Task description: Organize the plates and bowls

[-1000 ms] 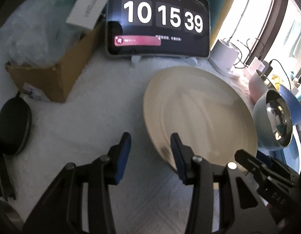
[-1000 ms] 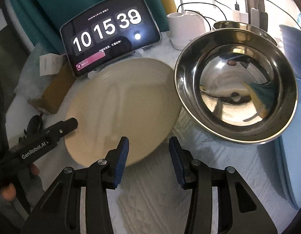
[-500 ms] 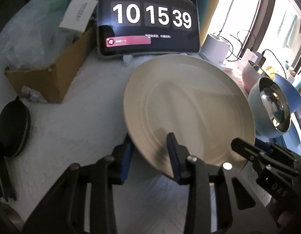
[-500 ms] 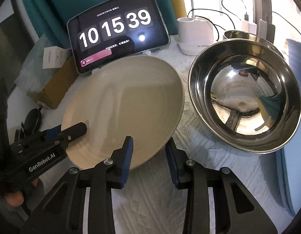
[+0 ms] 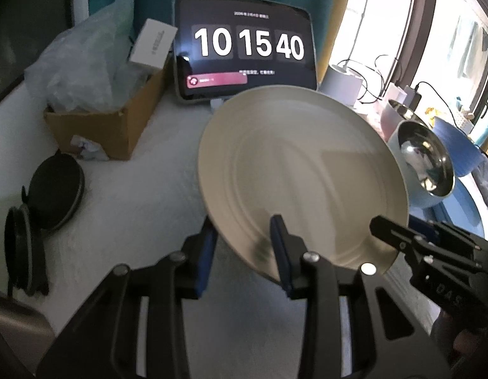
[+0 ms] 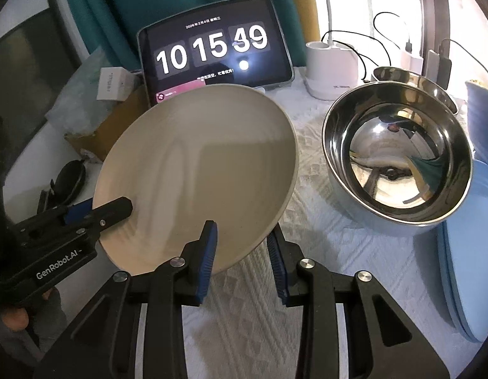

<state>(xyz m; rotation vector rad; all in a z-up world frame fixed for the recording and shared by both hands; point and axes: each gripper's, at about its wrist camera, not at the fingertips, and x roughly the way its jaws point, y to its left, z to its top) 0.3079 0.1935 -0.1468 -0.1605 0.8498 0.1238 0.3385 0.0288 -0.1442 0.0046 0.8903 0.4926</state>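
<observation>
My left tool [image 5: 242, 254] straddles the near rim of the cream plate [image 5: 302, 170], one blue pad under the edge and one over its face, the fingers drawn in on it; whether the pads actually press I cannot tell. My right tool [image 6: 244, 252] stands the same way at the plate's [image 6: 199, 170] lower right rim, left pad on the upper face, right pad below the edge, the gap between them only partly closed. The plate is tilted, its far edge raised toward the tablet clock [image 6: 214, 52] in the upper middle of the frame.

Counted: one cream plate, two steel bowls, a large one [image 6: 398, 158] right of the plate and a smaller one [image 6: 414, 80] behind it, and a stack of blue plates [image 6: 471, 252] at the right edge.

The right view alone shows the white charging stand [image 6: 332, 69] in full and the left tool [image 6: 108, 213] reaching onto the plate from the lower left. The left view alone shows the cardboard box [image 5: 108, 126] clearly, the round black case [image 5: 56, 189] on the counter [image 5: 133, 195] at left, and the right tool [image 5: 398, 240] entering from the lower right.
</observation>
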